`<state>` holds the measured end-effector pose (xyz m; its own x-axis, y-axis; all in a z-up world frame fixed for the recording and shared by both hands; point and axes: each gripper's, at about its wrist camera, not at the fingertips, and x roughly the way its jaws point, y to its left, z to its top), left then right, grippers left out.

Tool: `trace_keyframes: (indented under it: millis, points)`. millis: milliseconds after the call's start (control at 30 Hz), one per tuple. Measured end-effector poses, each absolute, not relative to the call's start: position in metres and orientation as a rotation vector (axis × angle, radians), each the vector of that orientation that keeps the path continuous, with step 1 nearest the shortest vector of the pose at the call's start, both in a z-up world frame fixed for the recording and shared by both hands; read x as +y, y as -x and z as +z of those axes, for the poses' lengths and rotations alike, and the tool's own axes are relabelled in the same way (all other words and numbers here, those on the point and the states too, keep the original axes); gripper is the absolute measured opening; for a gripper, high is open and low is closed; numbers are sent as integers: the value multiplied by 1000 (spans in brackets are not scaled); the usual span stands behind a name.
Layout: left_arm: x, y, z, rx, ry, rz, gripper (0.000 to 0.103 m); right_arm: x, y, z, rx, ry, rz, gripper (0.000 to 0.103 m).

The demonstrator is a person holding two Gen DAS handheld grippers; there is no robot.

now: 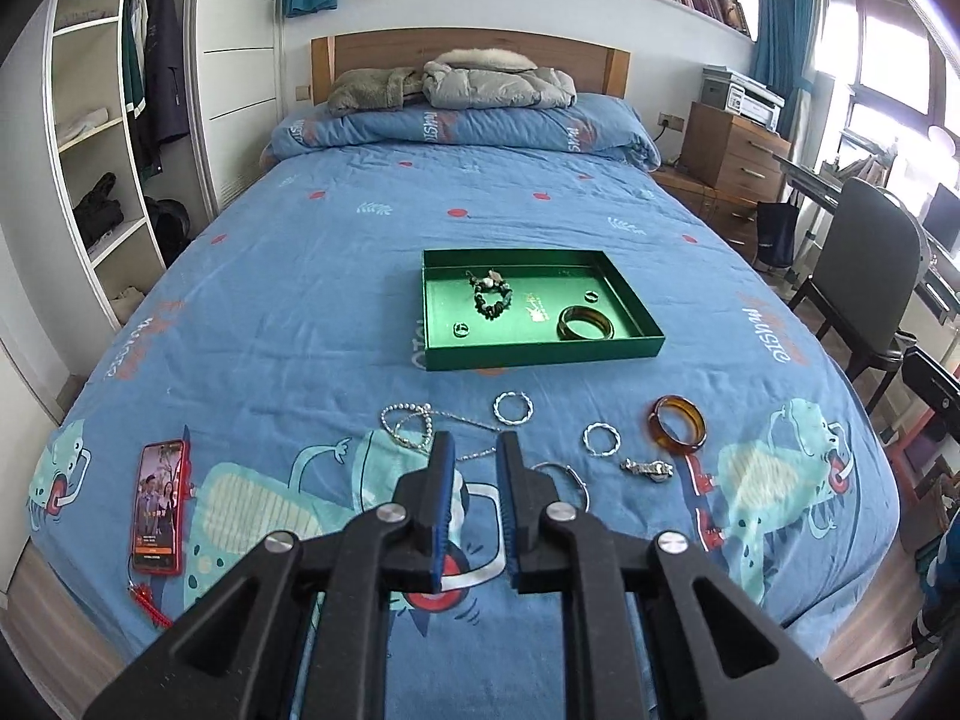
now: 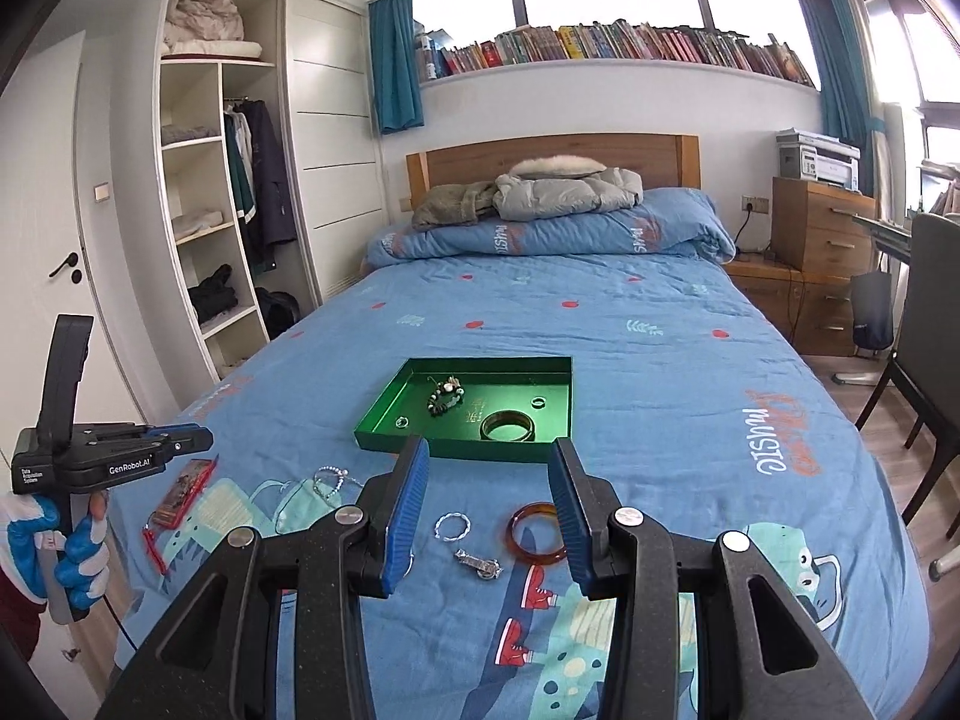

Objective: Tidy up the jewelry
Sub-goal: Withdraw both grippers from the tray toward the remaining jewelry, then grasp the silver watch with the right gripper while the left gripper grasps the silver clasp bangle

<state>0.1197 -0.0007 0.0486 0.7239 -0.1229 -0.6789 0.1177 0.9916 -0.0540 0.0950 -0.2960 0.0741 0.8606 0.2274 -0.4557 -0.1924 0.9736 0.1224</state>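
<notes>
The green tray (image 1: 543, 354) sits in the middle of the blue bed cover (image 1: 300, 300). Inside it are a dark bead bracelet (image 1: 492, 294) near 11 o'clock, a dark bangle (image 1: 585, 324) near 4 o'clock, and two small rings, one (image 1: 461, 330) at 8 o'clock and one (image 1: 591, 296) at 2 o'clock. So I think some of the job is done.

More things wait on the cover, just in front of the tray. There is a pearl string (image 1: 408, 420), a thin silver chain (image 1: 477, 455), two twisted silver hoops (image 1: 513, 407), a thin silver bangle (image 1: 564, 480), a shiny clip (image 1: 647, 469) and an orange bangle (image 1: 678, 423). A red phone (image 1: 157, 507) lies far off at 9 o'clock from them.

The left claw (image 1: 474, 450) hangs above the silver chain. Its jaws have a small gap and hold nothing. The right claw (image 2: 489, 483) is spread wider and is empty too. The orange bangle shows just inside its right jaw, lower down on the cover
</notes>
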Motion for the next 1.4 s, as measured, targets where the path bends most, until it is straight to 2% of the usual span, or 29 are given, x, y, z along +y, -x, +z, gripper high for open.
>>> trace_keyframes:
  millis: [100,433,967,1400]
  points:
    - [-4,-111,41,751,3,-130,21,-294,-88,67,497,-75,225,41]
    - [-1,-113,-9,837,48,-150,21,-292,-85,22,572,-88,230,41]
    - [-35,-182,-96,992,61,-219,21,-270,-168,-103,814,-30,375,41]
    - [-49,-206,-138,1079,76,-222,21,-235,-221,-126,810,226,536,41]
